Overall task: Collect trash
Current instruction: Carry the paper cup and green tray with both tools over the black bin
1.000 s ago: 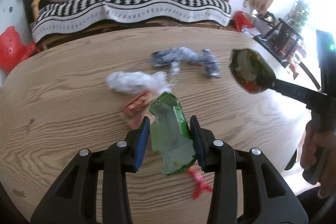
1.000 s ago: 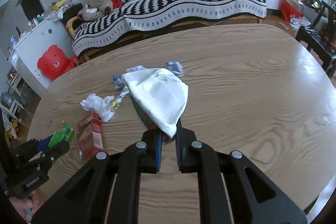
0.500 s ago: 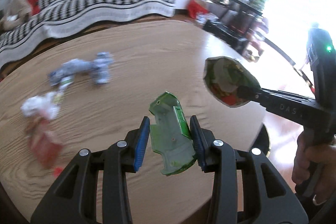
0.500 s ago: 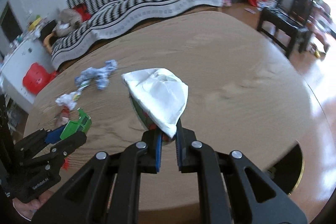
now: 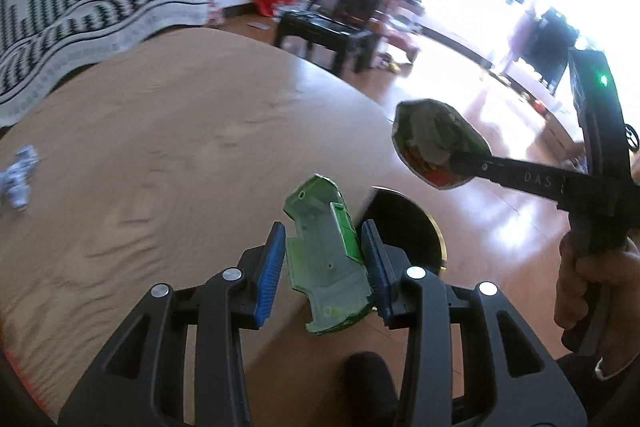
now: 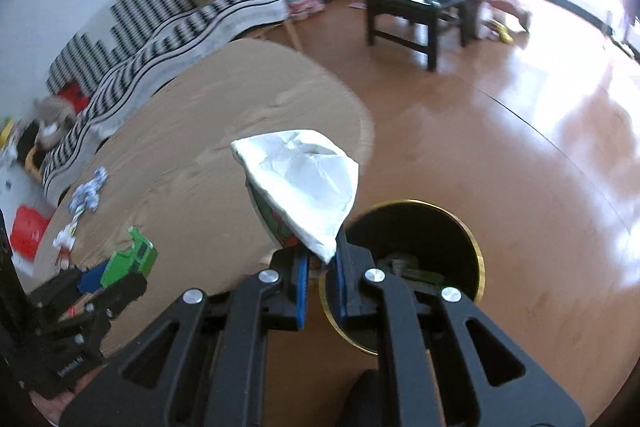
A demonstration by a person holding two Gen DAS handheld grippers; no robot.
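My left gripper (image 5: 323,269) is shut on a green plastic piece (image 5: 325,259) and holds it over the table's right edge, beside a black bin with a gold rim (image 5: 412,227) on the floor. My right gripper (image 6: 320,285) is shut on a white-backed snack wrapper (image 6: 304,183), just left of and above the bin (image 6: 412,227). The wrapper's green and red inside (image 5: 434,143) shows in the left wrist view. The left gripper (image 6: 116,269) with the green piece (image 6: 132,257) shows low left in the right wrist view.
On the round wooden table (image 5: 160,131) lie a blue-white crumpled wrapper (image 6: 90,193) and more scraps (image 6: 66,239) at its far left. A striped sofa (image 6: 172,15), a dark chair (image 6: 420,3) and shiny wooden floor (image 6: 520,131) surround the table.
Both grippers have swung right with their loads, from over the table's middle to its right edge. The bin has come into view below them.
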